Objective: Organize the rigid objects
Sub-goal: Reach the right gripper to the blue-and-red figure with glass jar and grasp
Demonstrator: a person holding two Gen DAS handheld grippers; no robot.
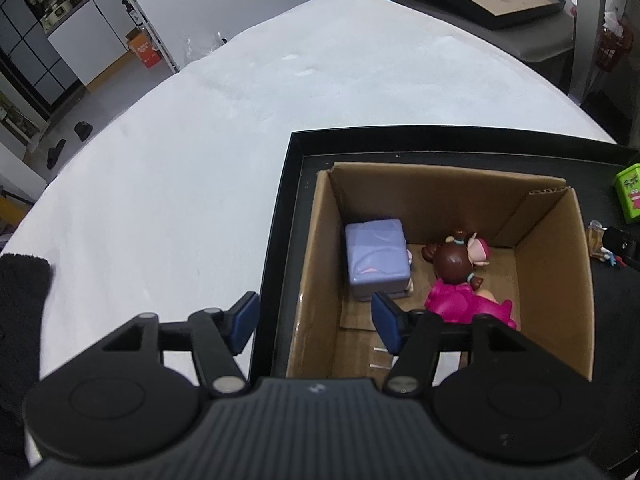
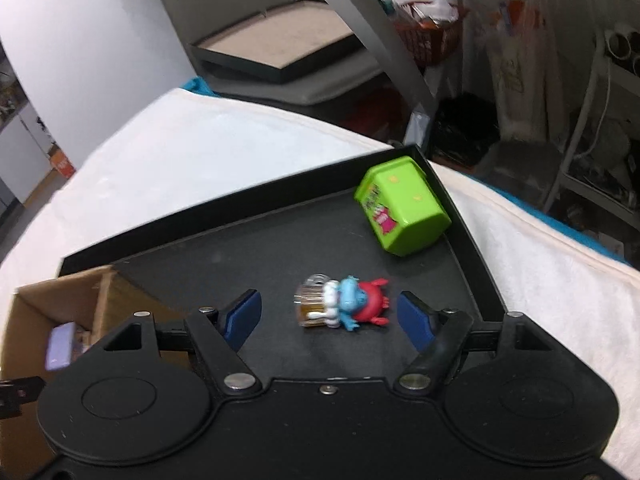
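Right gripper (image 2: pixel 330 316) apart, straddling blue-and-red figure (image 2: pixel 344 306); next: clamp, carry to cardboard box (image 2: pixel 52 300) at nine o'clock; left gripper (image 1: pixel 316 322) apart, empty.

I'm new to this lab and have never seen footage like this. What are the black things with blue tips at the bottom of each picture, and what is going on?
Each picture comes from a camera mounted on a hand-held claw, looking forward along its two blue-padded fingers. A person holds one in each hand.

The left claw is open and empty above a cardboard box that stands in a black tray on a white-covered table. A lilac cube and a doll in a pink dress lie in the box.

The right claw is open around a small blue and red figure on the tray floor, not gripping it. A green container lies tipped over in the tray corner.
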